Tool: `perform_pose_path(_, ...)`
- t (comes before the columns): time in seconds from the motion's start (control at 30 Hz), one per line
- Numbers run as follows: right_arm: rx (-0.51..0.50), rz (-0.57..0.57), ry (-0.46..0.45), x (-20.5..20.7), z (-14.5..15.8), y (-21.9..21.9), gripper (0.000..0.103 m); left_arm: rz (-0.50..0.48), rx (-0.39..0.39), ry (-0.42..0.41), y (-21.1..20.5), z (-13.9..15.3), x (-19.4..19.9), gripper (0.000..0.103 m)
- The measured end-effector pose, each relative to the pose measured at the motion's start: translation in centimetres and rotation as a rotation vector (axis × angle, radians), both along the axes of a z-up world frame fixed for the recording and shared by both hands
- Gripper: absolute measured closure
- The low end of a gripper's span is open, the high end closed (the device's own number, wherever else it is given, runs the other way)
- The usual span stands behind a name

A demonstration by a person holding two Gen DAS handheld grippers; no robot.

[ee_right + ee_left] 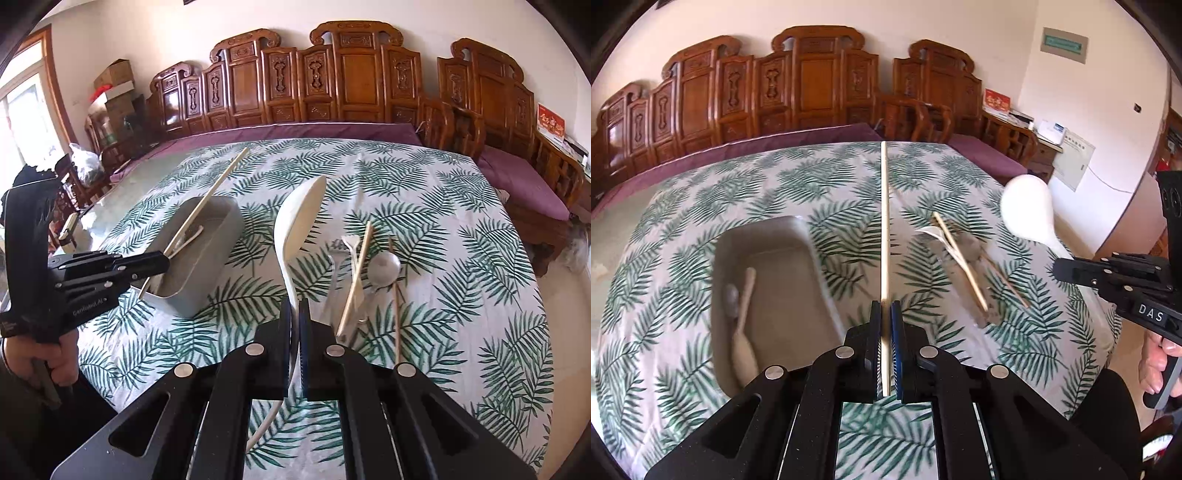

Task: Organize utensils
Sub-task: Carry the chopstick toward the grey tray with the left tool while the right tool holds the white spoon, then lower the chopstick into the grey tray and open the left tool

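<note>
Left gripper [885, 314]: jaws closed on a long pale wooden chopstick [885, 221], clamped near its lower end. Stick runs straight away from the camera, raised off the cloth. In the right wrist view the same stick slants over the near-left corner of the tray.

Right gripper [294, 308]: jaws pinched tight on the thin handle of a large cream plastic serving spoon [299, 225]. Bowl forward and up, turned edge-on; handle tail curves out behind the jaws. Spoon is in the air, clear of the table.

Grey rectangular plastic tray [798, 229] sits on the table, left of the held chopstick. Inside: a pale wooden spoon [744, 332] and a small metal spoon [732, 301] just beside it, blurred.

Loose utensils lie on the cloth to the right of the tray, well apart from it: a metal fork [334, 258], a white plastic spoon or spatula [352, 254], a second pale chopstick [356, 280] crossing over it, a round-bowled metal spoon [384, 267], and a thin brown stick [396, 306] at the far right.

Table covered by a white cloth with green fern-leaf print [461, 258]. Carved brown wooden bench with purple cushions [332, 92] behind it. A person's hand grips each gripper handle.
</note>
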State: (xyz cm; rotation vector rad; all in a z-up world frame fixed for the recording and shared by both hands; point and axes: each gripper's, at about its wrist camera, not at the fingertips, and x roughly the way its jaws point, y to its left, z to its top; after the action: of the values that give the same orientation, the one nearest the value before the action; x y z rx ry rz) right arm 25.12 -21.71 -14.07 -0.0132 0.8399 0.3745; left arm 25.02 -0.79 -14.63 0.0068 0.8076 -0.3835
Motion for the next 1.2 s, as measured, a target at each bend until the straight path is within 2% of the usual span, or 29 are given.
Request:
perform_pose_path(0.27, 0.007, 0.050, 0.001, 0.5, -0.2, 3.3, 0.098, 0.117, -0.011, 0.106, 4.7, -1.2, 2.1, 0.099)
perform_pose_path(0.6, -0.014, 0.107, 0.021, 1.7, -1.1, 6.7, 0.098, 0.159, -0.006, 0.203, 6.6, -4.0, 4.0, 0.099)
perform_pose_path(0.97, -0.007, 0.140, 0.052, 4.2, -2.4, 9.6, 0.098, 0.181, 0.007, 0.268, 7.0, -5.8, 5.9, 0.099)
perform_pose_path(1.2, 0.006, 0.153, 0.066, 5.7, -3.1, 11.2, 0.098, 0.201, -0.010, 0.223, 7.8, -4.1, 5.9, 0.097)
